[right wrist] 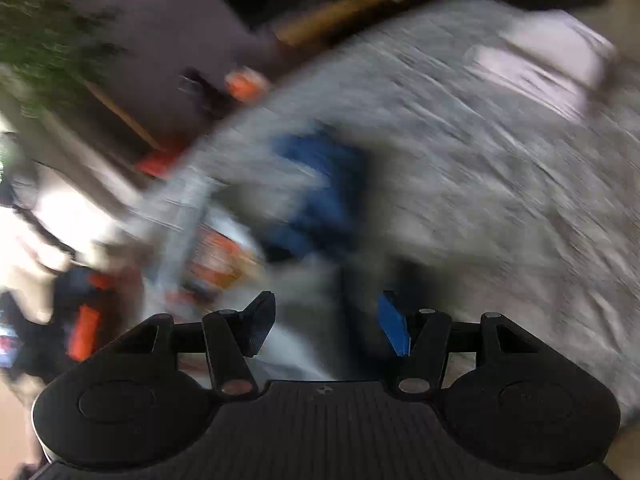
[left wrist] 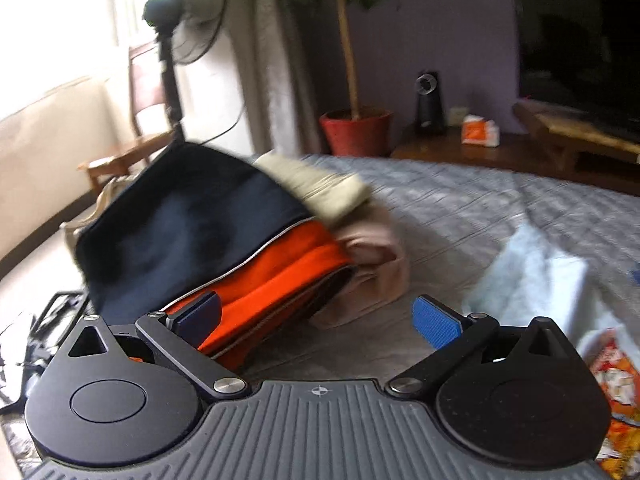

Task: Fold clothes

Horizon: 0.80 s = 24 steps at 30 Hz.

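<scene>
A stack of folded clothes lies on the grey bed cover point(left wrist: 460, 208): a navy piece point(left wrist: 180, 232) on top, an orange one point(left wrist: 280, 276) under it, and a pink one point(left wrist: 372, 256) and a cream one point(left wrist: 320, 184) behind. My left gripper point(left wrist: 318, 316) is open wide just in front of the stack, its left pad point(left wrist: 200, 312) over the orange edge. A pale blue cloth point(left wrist: 528, 280) lies crumpled to the right. The right wrist view is badly blurred. There my right gripper point(right wrist: 326, 326) is open with nothing pinched, above the grey cover point(right wrist: 480, 160) near a blue garment point(right wrist: 320, 184).
Beyond the bed stand a pedestal fan point(left wrist: 192, 20), a wooden chair point(left wrist: 136, 120), a potted tree in a red pot point(left wrist: 356, 132), a small speaker point(left wrist: 430, 100) and a low wooden stand point(left wrist: 568, 128). An orange patterned item point(left wrist: 616, 380) lies at the lower right.
</scene>
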Available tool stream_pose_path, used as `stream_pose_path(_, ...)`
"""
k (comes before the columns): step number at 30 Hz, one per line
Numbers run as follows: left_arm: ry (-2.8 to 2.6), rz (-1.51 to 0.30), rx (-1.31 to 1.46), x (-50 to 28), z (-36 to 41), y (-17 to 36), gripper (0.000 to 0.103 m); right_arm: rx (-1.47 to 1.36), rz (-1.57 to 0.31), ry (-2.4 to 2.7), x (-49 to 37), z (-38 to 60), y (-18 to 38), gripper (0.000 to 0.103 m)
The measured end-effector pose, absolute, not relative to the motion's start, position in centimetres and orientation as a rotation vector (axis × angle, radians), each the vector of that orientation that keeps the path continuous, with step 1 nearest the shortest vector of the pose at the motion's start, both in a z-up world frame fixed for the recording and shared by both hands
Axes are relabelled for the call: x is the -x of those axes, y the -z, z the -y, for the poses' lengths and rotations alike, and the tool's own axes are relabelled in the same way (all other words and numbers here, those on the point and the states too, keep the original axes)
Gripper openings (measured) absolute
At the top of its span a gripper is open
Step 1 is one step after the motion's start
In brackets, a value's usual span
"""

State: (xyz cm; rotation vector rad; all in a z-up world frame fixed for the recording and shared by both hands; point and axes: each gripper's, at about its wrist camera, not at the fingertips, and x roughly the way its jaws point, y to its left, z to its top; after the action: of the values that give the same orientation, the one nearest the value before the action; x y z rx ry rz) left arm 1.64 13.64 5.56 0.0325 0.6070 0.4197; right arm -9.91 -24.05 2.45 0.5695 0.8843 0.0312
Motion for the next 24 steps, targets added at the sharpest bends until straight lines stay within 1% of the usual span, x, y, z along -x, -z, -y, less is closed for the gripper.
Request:
stream_pose_path(2, -0.398, -0.615, -0.042, -1.8, -13.0, -5.4, 0.103, -0.495, -0.914, -0.064, 9.6, 22.5, -1.5, 0.058)
stream_pose_path(3, -0.390, -0.626, -0.045, -1.9, -12.8, -5.2, 0.103, -0.457, -0.918, -0.075, 9.4, 21.8, -1.2, 0.053)
stream_pose_path(4, -0.386, -0.635, -0.048, -2.1, -12.5, -5.0, 0.103, -0.422, -0.912, -0.084, 9.2, 21.2, -1.1, 0.040)
stream_pose_path(5, -0.384, -0.640, -0.053, -2.2, -12.4, -4.9, 0.103, -0.404, -0.909, -0.096, 9.2, 20.9, -1.0, 0.029)
stream_pose_path(6, -0.385, -0.641, -0.059, -2.2, -12.3, -4.8, 0.103, -0.400, -0.907, -0.114, 9.2, 20.9, -0.9, 0.014)
stream_pose_path(9, -0.394, -0.643, -0.066, -2.3, -12.4, -4.6, 0.103, -0.264, -0.874, -0.153, 8.4, 21.1, -2.4, 0.013)
stream_pose_path(11, -0.405, -0.652, -0.057, -2.4, -12.5, -4.5, 0.103, -0.087, -0.825, -0.127, 6.9, 21.5, -3.6, 0.012)
stream_pose_path(14, -0.410, -0.661, -0.062, -2.5, -12.5, -4.5, 0.103, 0.269, -0.696, -0.062, 4.2, 21.8, -6.4, 0.012)
stream_pose_path(16, -0.409, -0.663, -0.068, -2.4, -12.4, -4.5, 0.103, 0.416, -0.628, -0.006, 1.9, 21.9, -7.9, 0.012)
stream_pose_path(18, -0.409, -0.665, -0.075, -2.5, -12.3, -4.4, 0.103, 0.573, -0.594, 0.053, -0.1, 21.8, -8.2, 0.012)
stream_pose_path(20, -0.413, -0.668, -0.075, -2.6, -12.3, -4.4, 0.103, 0.716, -0.618, 0.107, -1.4, 21.8, -7.1, 0.013)
stream_pose_path(21, -0.416, -0.669, -0.071, -2.6, -12.5, -4.4, 0.103, 0.696, -0.644, 0.123, -1.7, 22.2, -7.0, 0.013)
stream_pose_path(23, -0.426, -0.667, -0.064, -2.5, -12.8, -4.5, 0.103, 0.545, -0.646, 0.153, -1.4, 23.0, -7.9, 0.017)
stream_pose_path(24, -0.434, -0.666, -0.061, -2.5, -12.9, -4.5, 0.103, 0.454, -0.612, 0.160, -0.6, 23.0, -8.7, 0.023)
